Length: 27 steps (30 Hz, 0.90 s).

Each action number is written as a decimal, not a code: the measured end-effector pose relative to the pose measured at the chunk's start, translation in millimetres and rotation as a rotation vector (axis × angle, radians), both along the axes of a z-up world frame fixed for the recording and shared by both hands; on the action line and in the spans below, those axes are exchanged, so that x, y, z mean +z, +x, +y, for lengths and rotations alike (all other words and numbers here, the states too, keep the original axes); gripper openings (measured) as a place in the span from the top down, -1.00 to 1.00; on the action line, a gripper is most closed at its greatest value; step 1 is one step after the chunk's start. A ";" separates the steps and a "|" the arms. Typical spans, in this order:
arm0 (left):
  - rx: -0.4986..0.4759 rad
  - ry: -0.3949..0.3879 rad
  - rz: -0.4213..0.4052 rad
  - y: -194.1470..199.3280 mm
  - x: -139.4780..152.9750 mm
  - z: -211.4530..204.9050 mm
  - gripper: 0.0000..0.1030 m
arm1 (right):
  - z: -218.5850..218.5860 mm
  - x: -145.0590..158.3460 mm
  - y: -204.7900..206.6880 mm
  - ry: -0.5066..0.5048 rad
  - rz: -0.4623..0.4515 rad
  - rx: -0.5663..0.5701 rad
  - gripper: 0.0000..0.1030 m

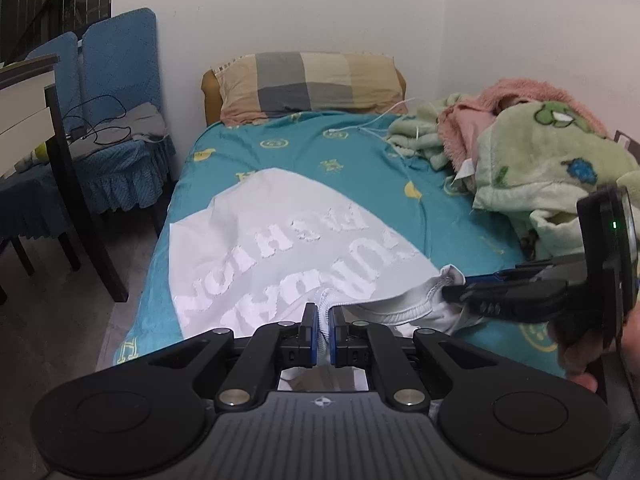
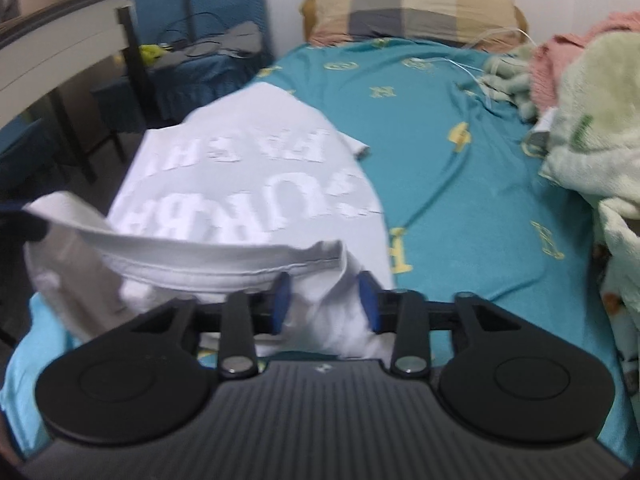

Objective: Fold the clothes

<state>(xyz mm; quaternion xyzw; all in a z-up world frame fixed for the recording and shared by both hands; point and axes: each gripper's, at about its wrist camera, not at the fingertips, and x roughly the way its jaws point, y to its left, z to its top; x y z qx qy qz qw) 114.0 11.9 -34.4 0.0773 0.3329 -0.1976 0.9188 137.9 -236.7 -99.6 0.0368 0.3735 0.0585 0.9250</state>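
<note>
Left gripper [image 1: 323, 322] pinching white shirt [image 1: 256, 240] collar, right gripper [image 2: 325, 304] parted — blankets [image 1: 552, 148] beside.

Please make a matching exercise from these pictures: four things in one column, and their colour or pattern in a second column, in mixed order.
Things:
1. pillow
2. bed sheet
3. T-shirt
4. chair covers

Colour or pattern:
A. teal with yellow prints
B. white with raised letters
C. plain blue
D. beige and grey checks

Pairs: 1-D, 2-A, 3-B, 4-C
</note>
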 end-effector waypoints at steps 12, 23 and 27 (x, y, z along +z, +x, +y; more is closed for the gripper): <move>0.093 0.113 0.007 2.0 -23.9 -12.1 0.52 | -21.2 24.0 -15.9 0.157 -0.098 -0.087 0.91; 0.220 0.336 -0.007 1.0 -64.6 -44.3 0.04 | -25.5 7.5 -13.4 0.123 -0.018 -0.126 0.86; 0.300 0.330 0.021 4.3 -72.3 -43.9 -0.01 | -26.2 0.2 -12.0 0.100 0.013 -0.138 0.57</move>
